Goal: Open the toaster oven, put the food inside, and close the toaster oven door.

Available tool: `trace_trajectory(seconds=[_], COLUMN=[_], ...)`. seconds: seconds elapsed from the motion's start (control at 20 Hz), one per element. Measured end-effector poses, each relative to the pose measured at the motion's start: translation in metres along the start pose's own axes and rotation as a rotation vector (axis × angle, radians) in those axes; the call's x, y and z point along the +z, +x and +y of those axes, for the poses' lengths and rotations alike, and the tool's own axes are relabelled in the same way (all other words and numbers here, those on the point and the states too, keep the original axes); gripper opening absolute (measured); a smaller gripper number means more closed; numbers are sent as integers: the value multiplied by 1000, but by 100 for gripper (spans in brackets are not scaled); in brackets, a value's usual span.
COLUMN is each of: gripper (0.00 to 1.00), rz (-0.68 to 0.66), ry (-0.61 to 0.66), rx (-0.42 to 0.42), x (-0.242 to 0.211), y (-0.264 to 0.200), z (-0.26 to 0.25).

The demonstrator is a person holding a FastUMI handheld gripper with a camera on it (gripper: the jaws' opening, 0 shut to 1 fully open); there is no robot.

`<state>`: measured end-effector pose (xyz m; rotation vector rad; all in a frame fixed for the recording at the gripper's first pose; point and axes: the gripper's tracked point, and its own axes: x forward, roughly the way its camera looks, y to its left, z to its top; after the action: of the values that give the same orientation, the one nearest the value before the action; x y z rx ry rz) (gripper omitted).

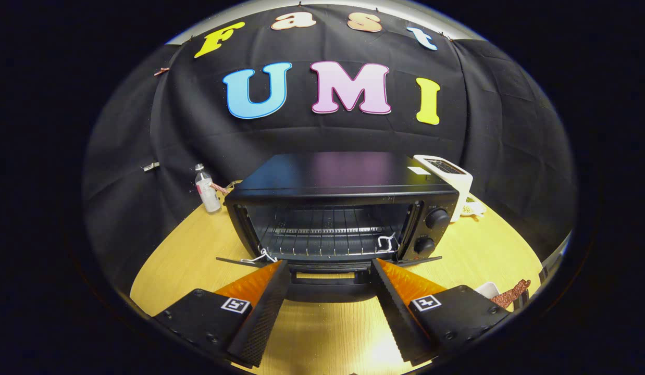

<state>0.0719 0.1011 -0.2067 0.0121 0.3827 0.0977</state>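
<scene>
Light wooden desk (473, 250): carries all items noted below.

Black metal toaster oven (343, 208): stands at the middle of the desk, directly ahead of the tool. Its door (327, 284) is lowered flat toward the tool, exposing the wire rack (322, 237) inside. No food is seen on the rack. Two round black knobs (436, 219) sit on the front panel beside the opening.

White slot toaster (450, 179): just behind the oven's knob side.

Tool (330, 271): fingers spread well apart, gripping nothing; the tips lie at the lowered door's front edge, one at each end. Contact cannot be confirmed.

Small clear plastic bottle (207, 191): upright, near the oven's far side.

Brown piece of food (512, 292) on a white dish (486, 289): on the desk beside the tool, outside the oven.
</scene>
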Motion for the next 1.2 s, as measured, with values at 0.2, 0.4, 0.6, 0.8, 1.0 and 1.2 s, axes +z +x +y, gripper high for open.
trace_trajectory(seconds=[0.2, 0.4, 0.6, 0.8, 1.0, 1.2], gripper=[96, 96, 96, 96, 97, 97], rz=[29, 67, 144, 162, 176, 147], ry=[-41, -51, -64, -116, -128, -84], rx=[3, 5, 25, 49, 102, 122], x=[-23, -55, -96, -115, -116, -87], y=[-9, -15, -15, -14, -31, -59], z=[0, -1, -4, -7, -5, -26])
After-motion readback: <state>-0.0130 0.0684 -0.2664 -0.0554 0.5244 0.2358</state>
